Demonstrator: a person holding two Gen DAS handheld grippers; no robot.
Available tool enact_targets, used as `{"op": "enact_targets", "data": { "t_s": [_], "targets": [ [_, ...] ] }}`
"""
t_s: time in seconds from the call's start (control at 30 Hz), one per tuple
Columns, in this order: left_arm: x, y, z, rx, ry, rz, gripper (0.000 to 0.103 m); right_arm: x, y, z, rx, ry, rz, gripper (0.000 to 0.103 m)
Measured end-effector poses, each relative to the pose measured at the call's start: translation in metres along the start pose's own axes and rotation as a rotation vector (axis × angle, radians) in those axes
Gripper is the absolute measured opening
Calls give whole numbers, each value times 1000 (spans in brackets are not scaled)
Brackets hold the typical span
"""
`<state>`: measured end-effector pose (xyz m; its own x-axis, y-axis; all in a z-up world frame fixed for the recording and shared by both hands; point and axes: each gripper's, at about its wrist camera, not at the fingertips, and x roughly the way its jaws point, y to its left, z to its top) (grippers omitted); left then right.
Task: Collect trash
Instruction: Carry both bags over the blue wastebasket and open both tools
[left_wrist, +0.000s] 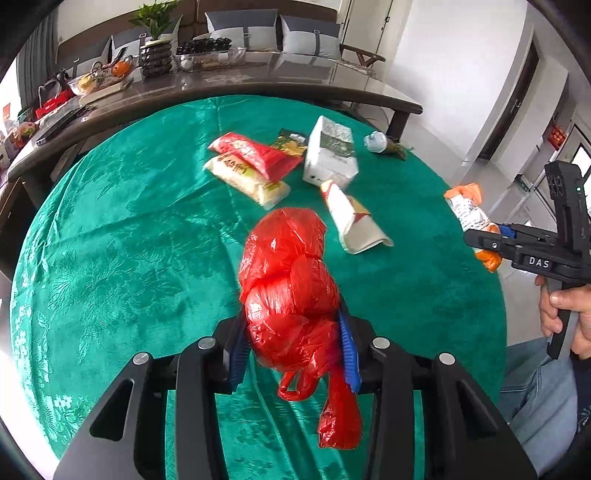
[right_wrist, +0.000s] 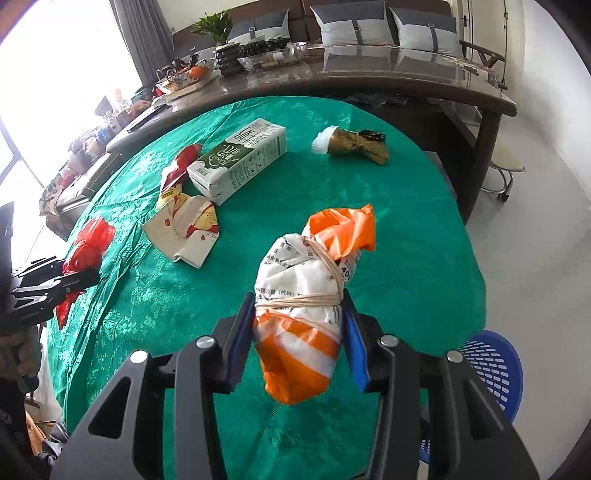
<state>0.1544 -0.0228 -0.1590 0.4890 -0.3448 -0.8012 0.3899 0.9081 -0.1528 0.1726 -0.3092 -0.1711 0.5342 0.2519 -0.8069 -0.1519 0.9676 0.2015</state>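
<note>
My left gripper (left_wrist: 293, 349) is shut on a knotted red plastic bag (left_wrist: 288, 280) and holds it above the green tablecloth (left_wrist: 129, 240). My right gripper (right_wrist: 299, 341) is shut on an orange-and-white plastic bundle (right_wrist: 314, 280) tied with a rubber band, near the table's right edge. Each gripper shows in the other view: the right one (left_wrist: 491, 236) with the orange bundle (left_wrist: 467, 210), the left one (right_wrist: 79, 278) with the red bag (right_wrist: 88, 243). On the cloth lie a milk carton (right_wrist: 240, 158), a crumpled paper wrapper (right_wrist: 188, 225), a red snack packet (left_wrist: 251, 151) and a brown tied bundle (right_wrist: 354, 146).
A blue plastic basket (right_wrist: 491, 365) stands on the floor beside the table at the lower right. A dark long table (right_wrist: 369, 81) with bowls, a plant and clutter runs behind the green table. A pale yellow packet (left_wrist: 247, 179) lies under the red packet.
</note>
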Motion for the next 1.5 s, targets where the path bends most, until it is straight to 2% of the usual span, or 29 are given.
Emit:
{"op": "enact_targets", "data": {
  "t_s": [0.2,0.43,0.57,0.7,0.8,0.97,1.37,1.4,1.43,1.47,1.5],
  "targets": [
    [3,-76,16,97,-3,-123,40,-43,-48,-20,40,-13,-66,43],
    [43,-208,31,271,49,-248,41,-79,-127,-50,81,45,-204,43],
    [72,-276,34,351,77,-272,41,-84,-172,-68,96,84,-232,43],
    [108,-325,35,370,116,-303,41,-79,-210,-91,161,90,-235,43],
    [132,-350,33,371,147,-314,42,-76,-230,-103,212,108,-226,43],
    [173,-376,33,364,190,-317,43,-73,-243,-109,232,119,-219,43],
    [234,-394,36,351,250,-318,43,-68,-269,-113,294,102,-179,45],
    [237,-394,36,350,250,-317,44,-69,-271,-112,300,93,-177,45],
    [239,-394,36,349,246,-316,54,-69,-272,-111,305,85,-176,51],
    [241,-395,37,347,241,-310,76,-70,-274,-111,314,78,-175,69],
    [240,-394,37,343,223,-292,86,-72,-276,-111,325,65,-173,77]
  ]
}}
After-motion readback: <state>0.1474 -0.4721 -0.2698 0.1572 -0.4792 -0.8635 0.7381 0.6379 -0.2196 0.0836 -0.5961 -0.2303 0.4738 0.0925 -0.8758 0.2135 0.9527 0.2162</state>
